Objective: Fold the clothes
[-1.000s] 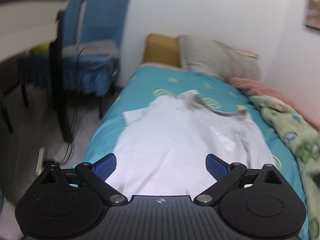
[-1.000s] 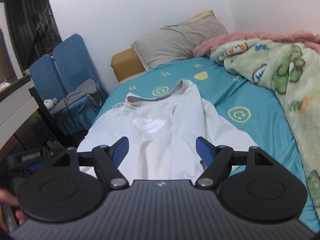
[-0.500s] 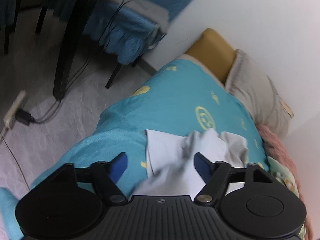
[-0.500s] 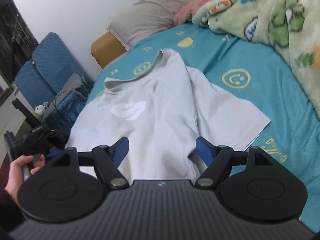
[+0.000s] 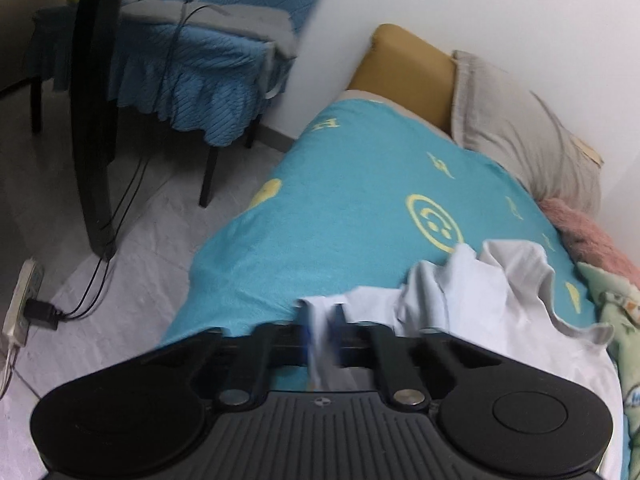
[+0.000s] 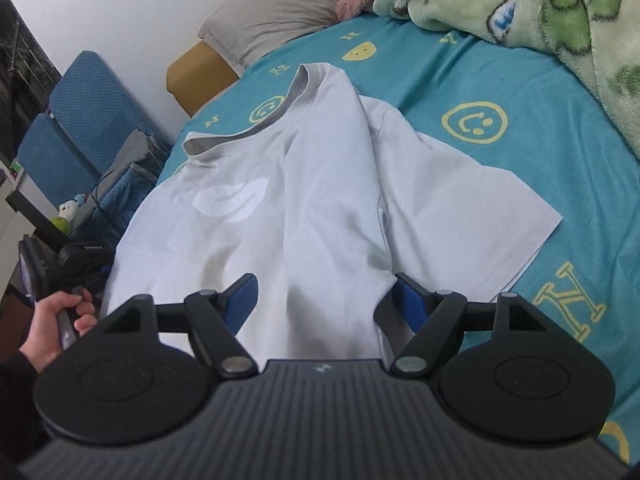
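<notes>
A white T-shirt with a grey collar lies spread on the teal bed sheet, one short sleeve flat to the right. In the left wrist view my left gripper is shut on the shirt's left sleeve edge, and white cloth sticks up between the blue pads. My right gripper stands open just above the shirt's body by the right armpit, with cloth under the gap and neither pad pressing on it. A person's hand holds the left gripper at the left edge of the right wrist view.
A grey pillow and a mustard headboard cushion lie at the head of the bed. A green patterned blanket and a pink one are heaped along the right side. Blue-covered chairs, a dark table leg and a power strip stand left of the bed.
My left gripper swung from over the shirt's middle to the bed's left edge, came down and closed on the sleeve. My right gripper sank closer to the shirt and stayed open.
</notes>
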`<state>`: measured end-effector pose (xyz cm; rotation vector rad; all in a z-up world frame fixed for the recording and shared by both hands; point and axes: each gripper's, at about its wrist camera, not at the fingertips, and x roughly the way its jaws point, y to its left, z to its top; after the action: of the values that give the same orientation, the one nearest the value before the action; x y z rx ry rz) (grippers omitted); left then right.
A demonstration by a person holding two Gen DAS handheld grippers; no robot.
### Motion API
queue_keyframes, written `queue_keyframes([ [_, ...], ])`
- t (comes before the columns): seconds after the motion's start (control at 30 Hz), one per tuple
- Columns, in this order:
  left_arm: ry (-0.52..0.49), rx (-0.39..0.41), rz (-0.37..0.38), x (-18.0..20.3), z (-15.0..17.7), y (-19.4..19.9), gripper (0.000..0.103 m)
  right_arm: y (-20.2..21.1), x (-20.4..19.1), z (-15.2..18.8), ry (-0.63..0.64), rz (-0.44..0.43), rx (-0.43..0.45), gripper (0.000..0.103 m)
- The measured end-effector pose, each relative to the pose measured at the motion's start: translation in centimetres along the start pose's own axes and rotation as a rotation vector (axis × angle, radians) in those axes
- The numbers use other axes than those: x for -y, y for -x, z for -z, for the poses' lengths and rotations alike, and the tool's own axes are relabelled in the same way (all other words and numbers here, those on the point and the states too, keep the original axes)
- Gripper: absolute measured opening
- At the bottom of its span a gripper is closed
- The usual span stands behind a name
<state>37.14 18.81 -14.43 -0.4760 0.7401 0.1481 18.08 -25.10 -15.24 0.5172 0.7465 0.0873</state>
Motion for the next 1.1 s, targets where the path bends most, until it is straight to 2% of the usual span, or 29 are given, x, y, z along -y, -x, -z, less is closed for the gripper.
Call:
queue_keyframes([
  [0.13, -0.103, 0.037, -0.044, 1.5, -2.2, 0.3, 0.002, 0.1, -0.3, 0.1, 0.021, 0.004, 0.011, 0.076],
  [0.2, -0.139, 0.082, -0.094, 2.8, -4.2, 0.7, 0.002, 0.1, -0.4, 0.1, 0.029, 0.006, 0.020, 0.076],
  [0.3, -0.215, 0.211, -0.283, 5.0, -7.6, 1.4, 0.002, 0.2, -0.3, 0.0, 0.030, 0.014, 0.035, 0.075],
  [0.5, -0.172, 0.224, -0.421, 4.1, -10.8, 0.1, 0.005, 0.0, -0.2, -0.4, 0.035, 0.032, 0.058, 0.075],
  [0.53, -0.163, 0.221, -0.425, 3.8, -10.5, 0.2, 0.008, 0.0, -0.2, -0.4, 0.038, 0.035, 0.062, 0.075],
  [0.57, -0.155, 0.217, -0.427, 3.4, -10.1, 0.3, 0.016, -0.1, -0.2, -0.4, 0.043, 0.037, 0.066, 0.075],
  [0.6, -0.147, 0.201, -0.405, 3.2, -9.6, 0.6, 0.030, -0.1, -0.2, -0.5, 0.047, 0.039, 0.070, 0.075],
  [0.7, -0.141, 0.151, -0.327, 2.8, -7.5, 2.0, 0.047, -0.2, -0.3, -0.5, 0.056, 0.039, 0.080, 0.075],
  [0.8, -0.181, 0.107, -0.250, 3.1, -4.3, 4.8, 0.054, 0.2, -0.6, -0.5, 0.069, 0.039, 0.097, 0.076],
  [0.9, -0.241, 0.062, -0.159, 4.1, 0.2, 9.4, 0.060, 1.0, -1.1, -0.6, 0.086, 0.042, 0.125, 0.075],
  [1.1, -0.309, 0.068, -0.054, 6.4, 8.1, 19.3, 0.068, 3.3, -2.3, -0.6, 0.148, 0.044, 0.177, 0.075],
])
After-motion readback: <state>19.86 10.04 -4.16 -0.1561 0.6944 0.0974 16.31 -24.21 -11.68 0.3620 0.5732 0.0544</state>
